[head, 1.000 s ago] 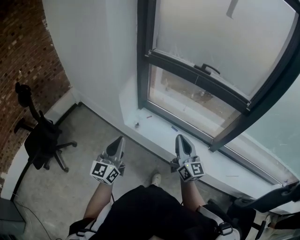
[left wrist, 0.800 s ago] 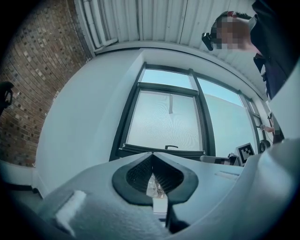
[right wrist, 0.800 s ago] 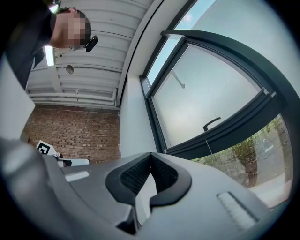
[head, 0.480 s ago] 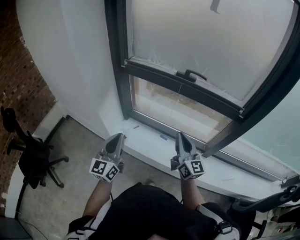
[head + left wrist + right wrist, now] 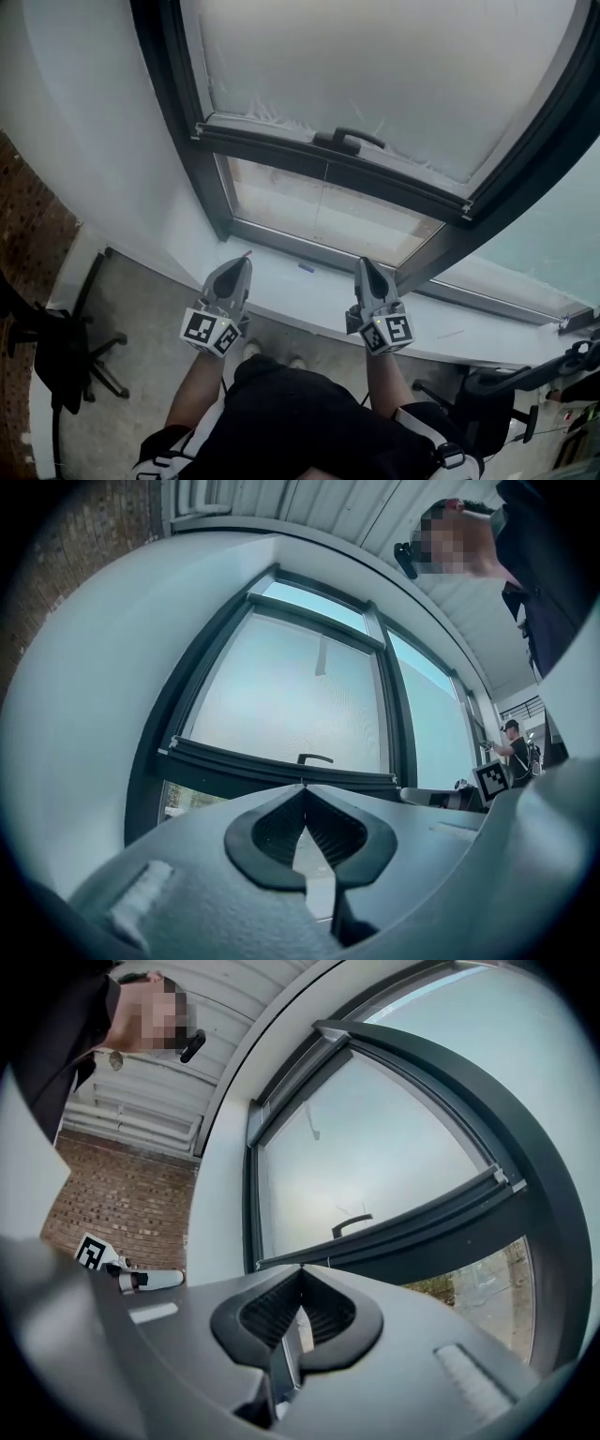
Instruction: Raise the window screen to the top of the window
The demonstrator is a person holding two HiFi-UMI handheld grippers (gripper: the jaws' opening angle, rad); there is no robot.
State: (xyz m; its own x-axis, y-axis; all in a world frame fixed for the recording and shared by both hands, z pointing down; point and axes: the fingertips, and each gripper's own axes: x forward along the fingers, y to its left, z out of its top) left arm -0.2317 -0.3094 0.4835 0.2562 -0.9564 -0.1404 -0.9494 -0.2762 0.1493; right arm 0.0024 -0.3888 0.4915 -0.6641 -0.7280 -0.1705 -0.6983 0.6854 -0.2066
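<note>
A pale window screen (image 5: pixel 375 84) covers most of a dark-framed window, ending in a dark bottom bar (image 5: pixel 328 169) with a small black handle (image 5: pixel 347 139). The same handle (image 5: pixel 315 758) shows in the left gripper view and again as handle (image 5: pixel 351 1224) in the right gripper view. Clear glass (image 5: pixel 319 211) is bare below the bar. My left gripper (image 5: pixel 242 263) and right gripper (image 5: pixel 363 263) are both shut and empty, side by side over the white sill (image 5: pixel 309 286), short of the bar and handle.
A black office chair (image 5: pixel 56 361) stands on the grey floor at the lower left by a brick wall (image 5: pixel 23 234). Another chair (image 5: pixel 497 394) sits at the lower right. A second glazed pane (image 5: pixel 553 234) lies right of the dark mullion (image 5: pixel 487 211). A person stands far off (image 5: pixel 516 752).
The window has come nearer and shifted left in the head view as I walked up. Both grippers now reach over the sill, still shut.
</note>
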